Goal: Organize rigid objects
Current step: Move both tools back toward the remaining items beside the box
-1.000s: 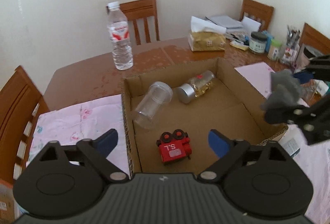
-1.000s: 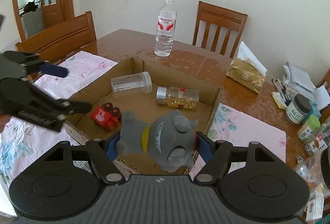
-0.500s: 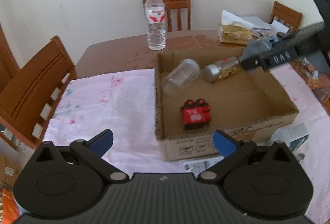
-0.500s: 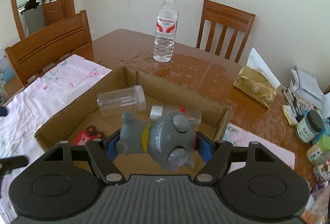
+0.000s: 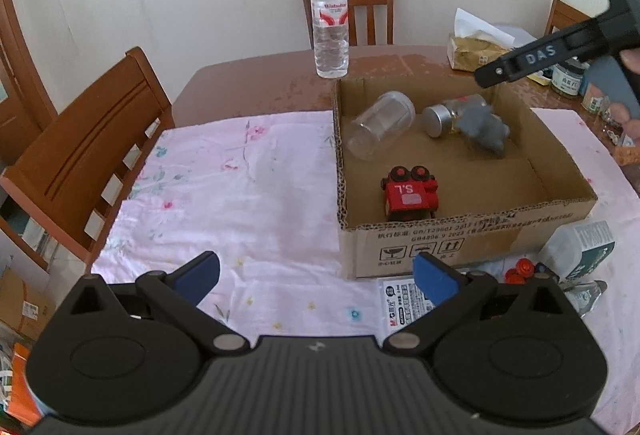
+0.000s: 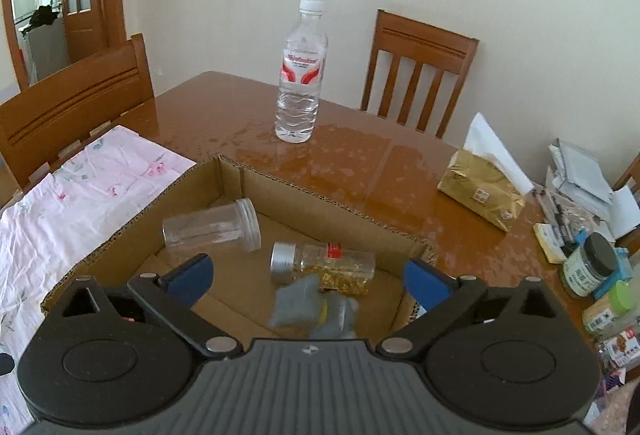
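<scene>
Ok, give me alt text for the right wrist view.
The right gripper is opening its jaws over a cardboard box, with a blurred grey toy loose below them. A clear jar and a silver-capped bottle lie in the box; a water bottle stands behind on the wooden table.

Toy train point(image 5: 410, 193), two jars and figurine point(image 5: 484, 129) in box point(image 5: 460, 235) (bottle point(image 5: 330, 23) behind).
</scene>
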Motion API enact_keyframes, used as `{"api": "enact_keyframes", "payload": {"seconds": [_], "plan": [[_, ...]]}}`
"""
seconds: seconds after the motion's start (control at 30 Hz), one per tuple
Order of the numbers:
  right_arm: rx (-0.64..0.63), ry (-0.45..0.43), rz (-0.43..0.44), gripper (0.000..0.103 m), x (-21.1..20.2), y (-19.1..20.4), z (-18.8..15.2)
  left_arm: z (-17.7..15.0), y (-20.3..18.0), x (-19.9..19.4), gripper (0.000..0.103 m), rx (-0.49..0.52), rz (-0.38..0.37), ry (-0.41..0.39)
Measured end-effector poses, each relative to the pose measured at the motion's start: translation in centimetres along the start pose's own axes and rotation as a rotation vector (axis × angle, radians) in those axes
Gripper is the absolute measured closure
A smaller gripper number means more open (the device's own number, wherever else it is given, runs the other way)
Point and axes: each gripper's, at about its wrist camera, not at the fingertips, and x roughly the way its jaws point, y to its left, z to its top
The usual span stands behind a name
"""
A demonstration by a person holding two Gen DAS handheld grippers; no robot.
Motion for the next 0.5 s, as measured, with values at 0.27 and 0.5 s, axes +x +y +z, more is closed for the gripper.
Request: {"api": "enact_keyframes", "payload": {"seconds": [0.27,0.5], "plan": [[0.048,-0.001,-0.036,0.0,-2.7,-0.1,-2.0,0.0,0.1,-0.3,0.0,0.003,-0.026,-0.003],[0.123,0.021,-0.073,0.0,-4.9,0.4,-4.7,-0.7,0.2,-0.7,0.001,0.029,-0.085,-0.001]]}}
